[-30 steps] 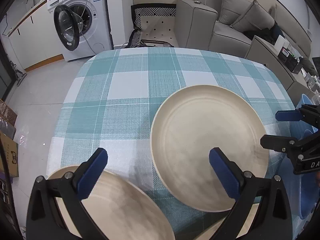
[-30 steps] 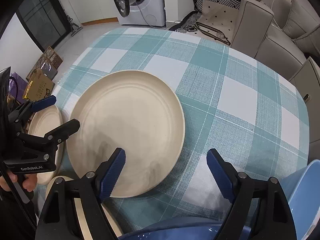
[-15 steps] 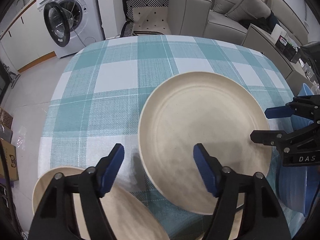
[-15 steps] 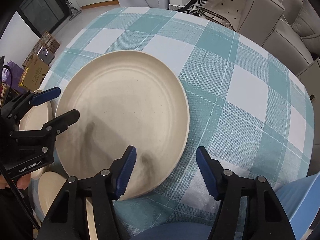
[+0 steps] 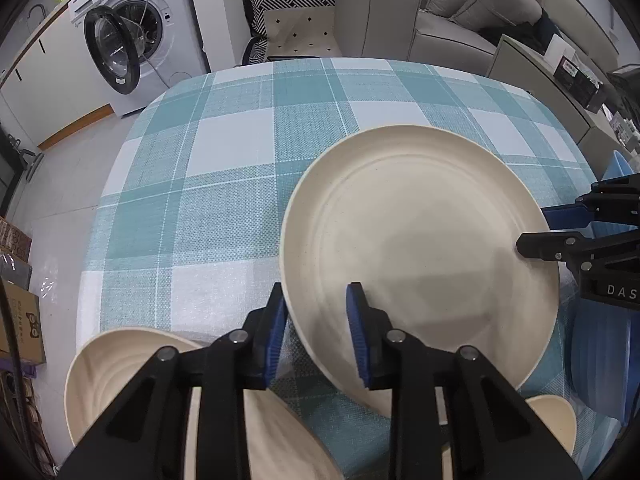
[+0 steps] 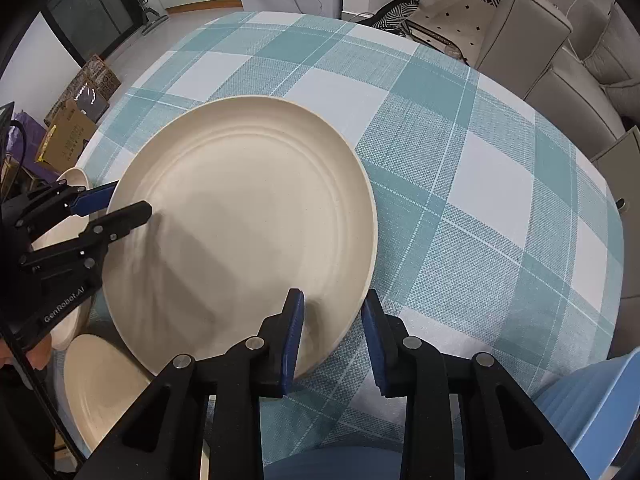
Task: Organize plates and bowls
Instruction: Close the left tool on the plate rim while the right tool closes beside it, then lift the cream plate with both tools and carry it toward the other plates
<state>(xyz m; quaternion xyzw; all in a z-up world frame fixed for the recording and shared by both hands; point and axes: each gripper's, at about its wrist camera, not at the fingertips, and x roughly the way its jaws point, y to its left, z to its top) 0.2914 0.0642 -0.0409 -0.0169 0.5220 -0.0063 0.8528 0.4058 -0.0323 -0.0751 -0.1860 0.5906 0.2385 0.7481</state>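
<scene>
Both claws closing astride large plate [image 5: 420,240] rim.

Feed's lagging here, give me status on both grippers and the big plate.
Left gripper and right gripper closing, each astride the rim of the big cream plate, opposite sides. Plate flat on the checked tablecloth. Nothing in the way.

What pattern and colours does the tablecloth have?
The tablecloth is a teal and white check with thin white lines; the right wrist view shows it best.
</scene>
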